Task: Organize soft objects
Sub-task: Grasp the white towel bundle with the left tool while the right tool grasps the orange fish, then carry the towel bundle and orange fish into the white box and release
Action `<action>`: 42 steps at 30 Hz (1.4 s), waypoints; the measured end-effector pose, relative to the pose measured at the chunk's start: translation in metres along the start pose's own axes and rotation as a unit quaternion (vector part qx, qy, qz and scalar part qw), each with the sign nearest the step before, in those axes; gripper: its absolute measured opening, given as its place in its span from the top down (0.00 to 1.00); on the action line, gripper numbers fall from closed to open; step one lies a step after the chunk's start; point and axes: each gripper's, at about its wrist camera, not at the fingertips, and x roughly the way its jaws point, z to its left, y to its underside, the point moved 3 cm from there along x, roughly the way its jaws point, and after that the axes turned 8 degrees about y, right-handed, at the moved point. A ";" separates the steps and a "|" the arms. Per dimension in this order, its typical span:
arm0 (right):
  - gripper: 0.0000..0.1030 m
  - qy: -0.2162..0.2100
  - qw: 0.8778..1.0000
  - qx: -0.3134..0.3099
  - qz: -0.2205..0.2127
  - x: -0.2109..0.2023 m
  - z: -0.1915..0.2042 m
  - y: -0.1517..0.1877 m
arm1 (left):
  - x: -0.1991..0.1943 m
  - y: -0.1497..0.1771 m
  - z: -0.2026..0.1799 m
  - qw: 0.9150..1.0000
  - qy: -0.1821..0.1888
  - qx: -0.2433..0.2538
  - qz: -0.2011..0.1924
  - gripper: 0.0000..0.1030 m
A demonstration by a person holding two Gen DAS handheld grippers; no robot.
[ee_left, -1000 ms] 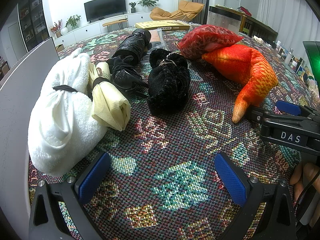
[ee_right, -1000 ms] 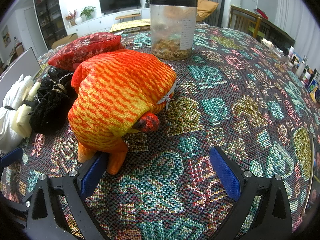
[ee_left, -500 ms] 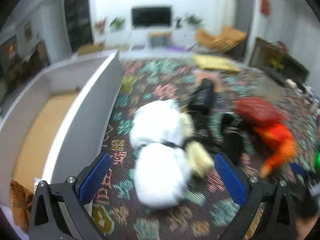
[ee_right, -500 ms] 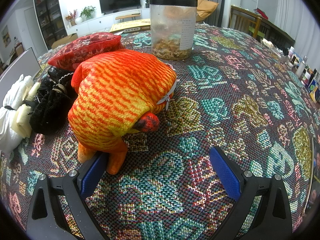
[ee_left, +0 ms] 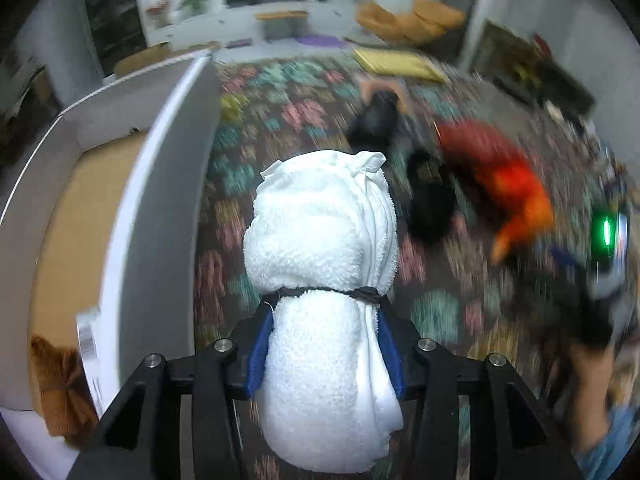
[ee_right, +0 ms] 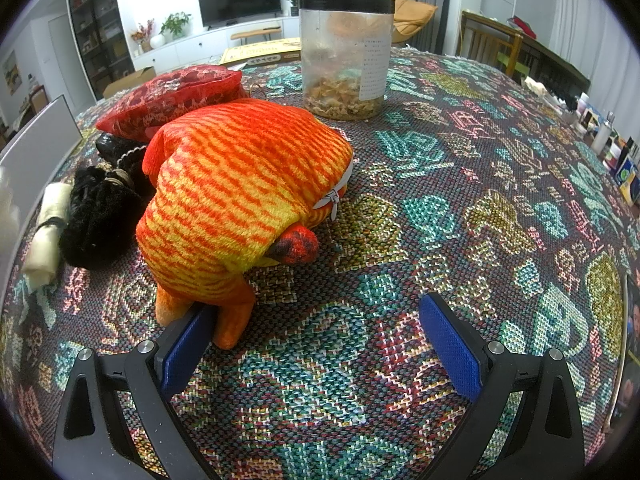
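White terry cloth fills the left gripper point(ee_left: 326, 354): a rolled towel bundle point(ee_left: 324, 264), tied round its waist with a black cord point(ee_left: 320, 292), sits between the 2 blue pads as the jaws close on it, held up off the patterned tablecloth point(ee_right: 440, 184). At its 9 o'clock stands a grey box point(ee_left: 160, 208) with a brown floor, a brown furry item point(ee_left: 60, 388) in its near corner. Beyond, at 1 o'clock, blurred black and orange shapes lie on the cloth. The right gripper point(ee_right: 320, 344) hangs with jaws wide apart, gripping nothing, its left pad touching the orange plush toy point(ee_right: 240, 196). Past the toy, at 10 o'clock, lie a black fuzzy bundle point(ee_right: 96, 216), a cream roll point(ee_right: 46, 232) and a red cushion point(ee_right: 172, 96); at 12 o'clock stands a clear jar point(ee_right: 346, 52).
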 end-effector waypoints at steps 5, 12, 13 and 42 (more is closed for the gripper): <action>0.02 0.000 1.000 0.000 0.000 0.000 0.000 0.000 | 0.038 0.038 -0.011 0.999 -0.018 0.041 0.010 0.20; 0.02 -0.001 1.000 0.001 0.001 0.000 0.002 0.001 | 0.054 0.042 -0.025 0.997 -0.051 0.064 -0.009 0.12; 0.02 -0.002 1.000 0.001 0.002 0.000 0.002 0.001 | 0.053 0.042 -0.023 0.997 -0.045 0.059 -0.011 0.12; 0.64 -0.064 0.993 -0.077 0.059 -0.024 -0.019 -0.070 | 0.040 0.042 0.004 1.000 0.019 0.000 -0.014 0.53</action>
